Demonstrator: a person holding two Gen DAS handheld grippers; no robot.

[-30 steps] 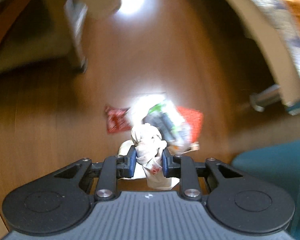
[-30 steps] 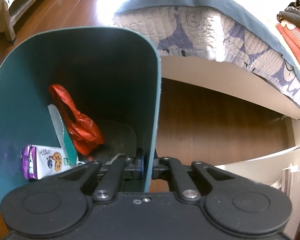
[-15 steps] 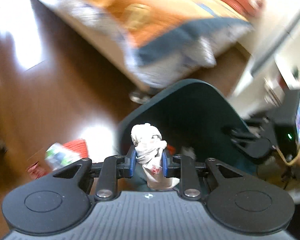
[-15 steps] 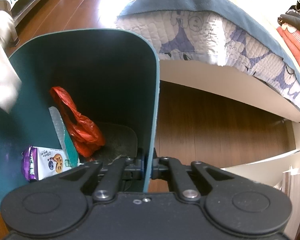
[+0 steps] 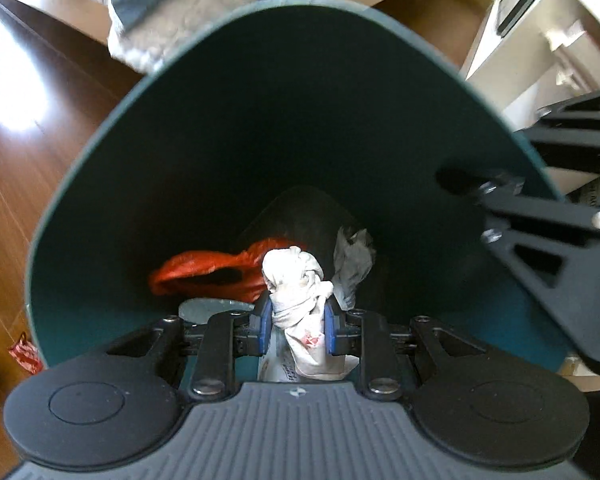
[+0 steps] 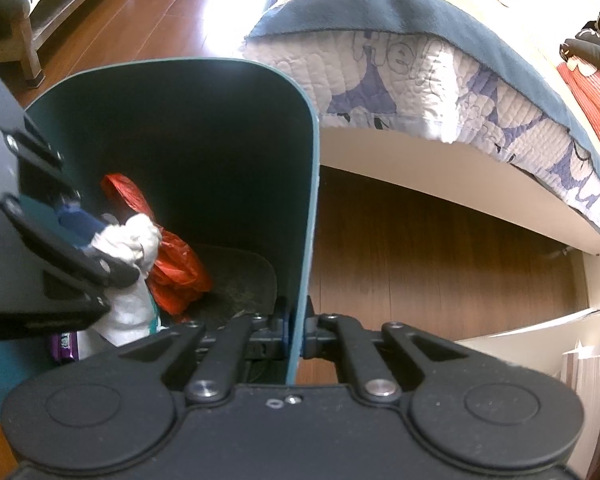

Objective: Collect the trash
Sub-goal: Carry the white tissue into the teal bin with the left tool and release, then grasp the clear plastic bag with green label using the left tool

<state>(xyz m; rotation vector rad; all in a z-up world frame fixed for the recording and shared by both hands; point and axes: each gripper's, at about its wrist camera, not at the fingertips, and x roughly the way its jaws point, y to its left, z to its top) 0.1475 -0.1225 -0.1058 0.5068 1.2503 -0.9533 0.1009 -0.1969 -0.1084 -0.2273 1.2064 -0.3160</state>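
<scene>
Swung across from the littered floor, the left gripper (image 5: 296,322) is now pointing steeply down into the mouth of the teal bin (image 5: 100,160), its blue pads clamping a crumpled white tissue wad (image 5: 296,280) bearing red marks. Right gripper (image 6: 296,334) is pinching the bin's near wall, jaws closed on the thin rim. Inside the bin, a red plastic bag (image 5: 204,276) and grey crumpled paper (image 5: 352,260) are lying on the bottom. Only the right wrist view is showing a purple-edged snack packet (image 6: 66,346), its print too small to read, and the quilted bedspread (image 6: 400,68) lettered possibly "Hello". Only the left wrist view is showing a red wrapper (image 5: 24,352) on the wooden floor (image 5: 4,208).
</scene>
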